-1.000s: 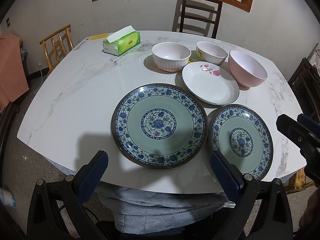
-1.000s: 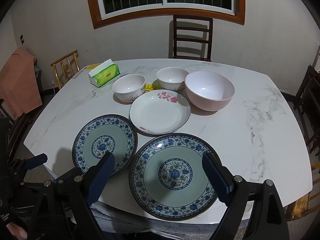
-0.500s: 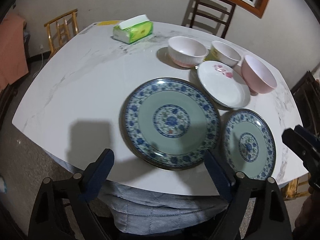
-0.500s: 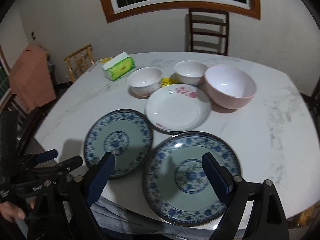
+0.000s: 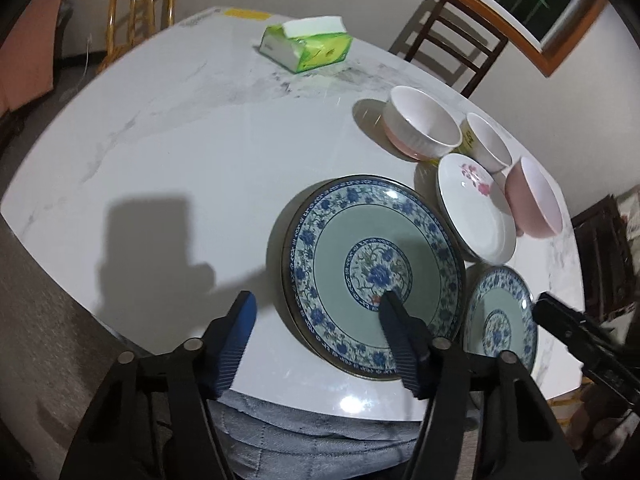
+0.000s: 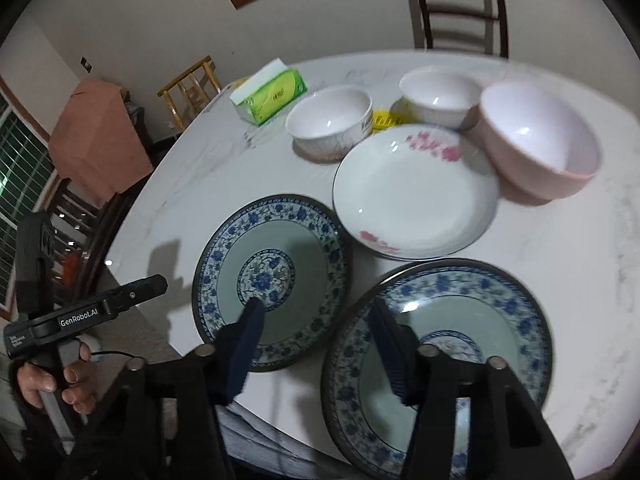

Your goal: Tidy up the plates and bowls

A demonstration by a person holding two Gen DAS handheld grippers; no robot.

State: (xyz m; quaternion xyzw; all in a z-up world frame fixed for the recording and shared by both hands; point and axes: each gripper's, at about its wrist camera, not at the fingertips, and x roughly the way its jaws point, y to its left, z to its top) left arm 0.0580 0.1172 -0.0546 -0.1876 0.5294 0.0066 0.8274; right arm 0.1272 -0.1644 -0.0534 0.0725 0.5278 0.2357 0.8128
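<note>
Nothing's stacked yet: the big blue plate (image 5: 372, 276) and small blue plate (image 6: 272, 280) sit side by side at the near edge of the tabletop (image 5: 180, 152), with the white plate (image 6: 416, 196) and three bowls (image 6: 330, 120) loose behind them. So basically all the sorting's left. Since a second ago both grippers came in lower; left gripper (image 5: 316, 316) and right gripper (image 6: 316, 318) jaws have just been closing, now half apart, nothing clamped.

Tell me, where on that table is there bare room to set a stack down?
The widest bare patch of the marble table lies between the tissue pack and the large blue plate. The side holding the three bowls, white plate and small blue plate is crowded.
</note>
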